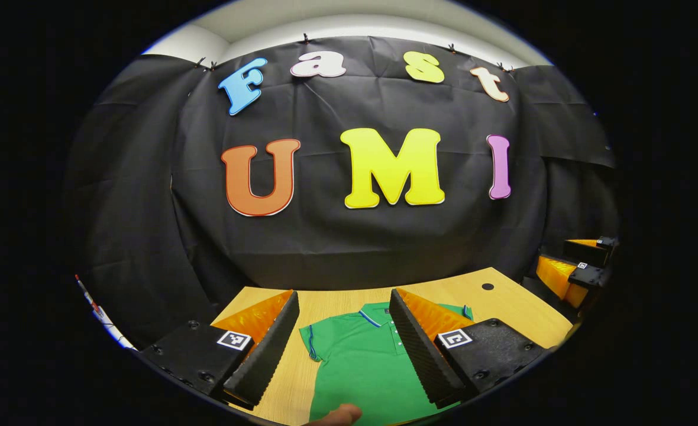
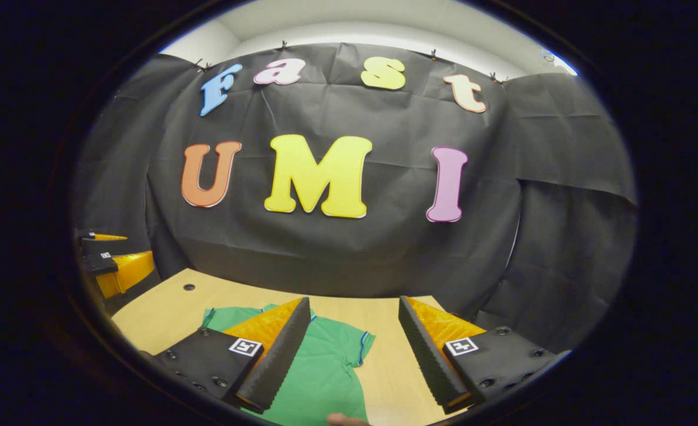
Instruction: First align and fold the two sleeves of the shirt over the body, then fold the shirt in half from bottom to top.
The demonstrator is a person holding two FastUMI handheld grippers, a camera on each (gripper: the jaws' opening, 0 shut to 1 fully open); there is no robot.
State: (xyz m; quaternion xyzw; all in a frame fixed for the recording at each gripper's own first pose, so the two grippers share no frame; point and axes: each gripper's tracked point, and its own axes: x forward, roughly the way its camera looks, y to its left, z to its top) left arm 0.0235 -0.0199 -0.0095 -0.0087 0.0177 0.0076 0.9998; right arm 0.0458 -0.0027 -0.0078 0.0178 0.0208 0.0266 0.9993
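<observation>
A: Where is the shirt [image 1: 364,367]?
B: It lies flat on the tabletop [image 1: 503,307], collar toward the back wall.
A: And the grippers?
B: Left gripper [image 1: 344,349] is above the shirt. Right gripper [image 2: 355,349] is over its right sleeve [image 2: 355,346].

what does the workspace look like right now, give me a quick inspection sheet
surface: light wooden table with a small dark hole near its far edge.
job's things: green shirt lies flat, collar toward the wall, both short sleeves spread out, nothing folded.
clutter: nothing seen.
grippers: left gripper open above the shirt's body; right gripper open above the shirt's sleeve and the bare table; neither touches the cloth.
cables: nothing seen.
surroundings: black cloth wall behind the table; a fingertip shows at the bottom edge.
</observation>
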